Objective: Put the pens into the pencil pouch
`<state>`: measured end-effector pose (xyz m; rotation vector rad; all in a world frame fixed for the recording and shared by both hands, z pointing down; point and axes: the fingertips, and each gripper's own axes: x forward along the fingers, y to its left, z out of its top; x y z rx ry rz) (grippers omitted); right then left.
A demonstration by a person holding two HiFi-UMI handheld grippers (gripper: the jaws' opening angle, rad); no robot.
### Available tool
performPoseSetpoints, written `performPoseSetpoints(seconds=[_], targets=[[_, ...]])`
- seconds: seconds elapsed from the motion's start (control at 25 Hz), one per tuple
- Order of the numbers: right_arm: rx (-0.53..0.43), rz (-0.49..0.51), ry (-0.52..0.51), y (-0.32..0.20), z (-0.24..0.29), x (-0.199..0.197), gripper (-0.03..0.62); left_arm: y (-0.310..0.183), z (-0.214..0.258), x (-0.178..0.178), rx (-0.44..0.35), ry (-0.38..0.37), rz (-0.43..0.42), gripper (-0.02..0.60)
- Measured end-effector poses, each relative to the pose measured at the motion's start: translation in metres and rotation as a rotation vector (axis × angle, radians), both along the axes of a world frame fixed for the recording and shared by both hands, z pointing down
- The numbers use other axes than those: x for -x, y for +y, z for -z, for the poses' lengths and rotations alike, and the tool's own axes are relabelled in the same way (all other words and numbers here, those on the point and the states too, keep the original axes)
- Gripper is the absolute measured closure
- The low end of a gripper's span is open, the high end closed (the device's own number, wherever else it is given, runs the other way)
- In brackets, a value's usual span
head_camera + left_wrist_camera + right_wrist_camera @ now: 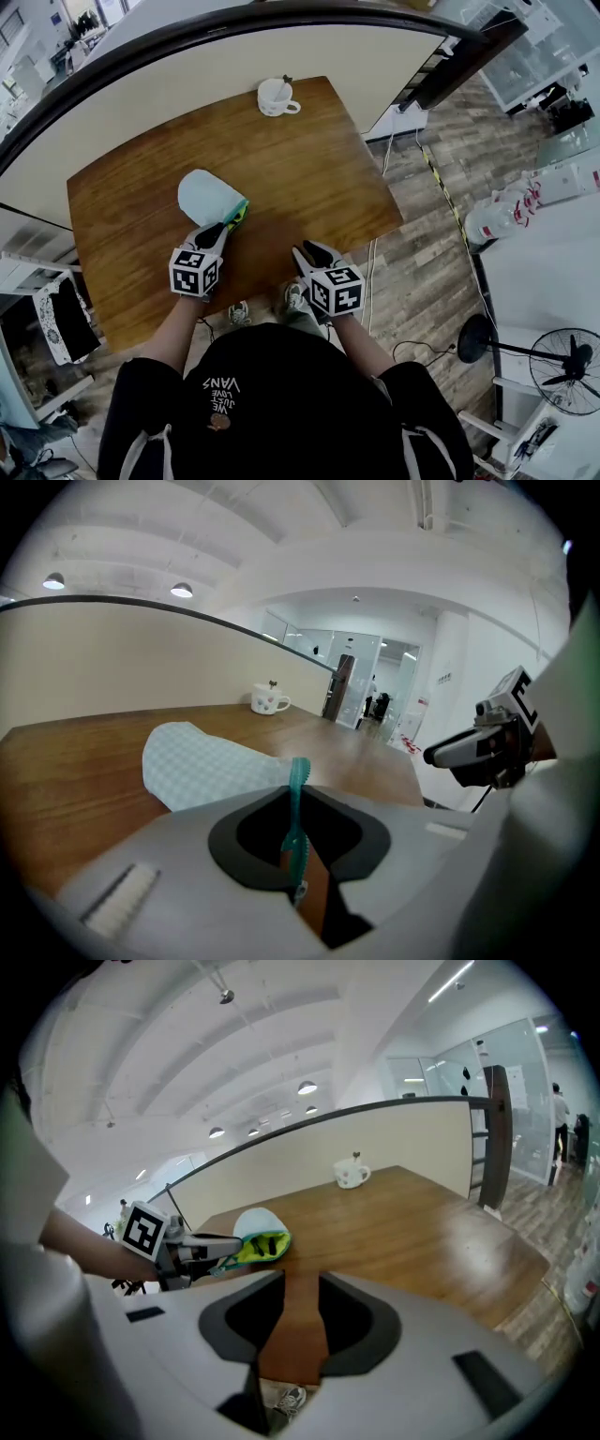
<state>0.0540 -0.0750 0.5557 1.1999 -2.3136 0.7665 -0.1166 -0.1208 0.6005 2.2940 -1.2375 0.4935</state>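
**Left tool [225,228] grips the pouch edge; right tool [309,251] stands empty**

The left tool's jaws are nearly closed, pinching the teal zipper edge [298,799] of the pencil pouch [208,195]. In the left gripper view that toothed strip runs upright through the narrow gap between the jaws. The pouch lies on the wooden tabletop [309,169], left of its middle. Its pale checked body stretches away from the person and its mouth faces the left tool.

In the right gripper view the mouth gapes, showing a yellow-green lining [262,1246]. A few dark shapes sit inside it, too small to tell whether they are pens.

The right tool's jaws stand part open with nothing between them; only bare wood shows in the gap. This tool is over the near edge of the tabletop, to the right of the pouch and apart from it.

A white cup [275,97] stands at the far edge of the tabletop, well away from both tools.
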Motion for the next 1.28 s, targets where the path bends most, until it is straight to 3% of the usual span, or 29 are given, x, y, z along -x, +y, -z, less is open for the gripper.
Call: performPoseSetpoints(seconds=[0.56, 0.72, 0.96, 1.28], targets=[[0.03, 0.029, 0.006, -0.003, -0.009, -0.015, 0.507, 0.006, -0.019, 0.005, 0.054, -0.026, 0.118, 0.537], [0.026, 0.061, 0.005, -0.009, -0.007, -0.015, 0.507, 0.01, -0.011, 0.012, 0.041, -0.011, 0.183, 0.493], [-0.005, 0.114, -0.006, -0.025, -0.001, -0.007, 0.507, 0.016, 0.012, 0.023, -0.022, 0.01, 0.284, 0.465], [-0.087, 0.191, -0.042, -0.05, 0.024, 0.007, 0.518, 0.017, 0.068, 0.028, -0.163, 0.019, 0.368, 0.465]])
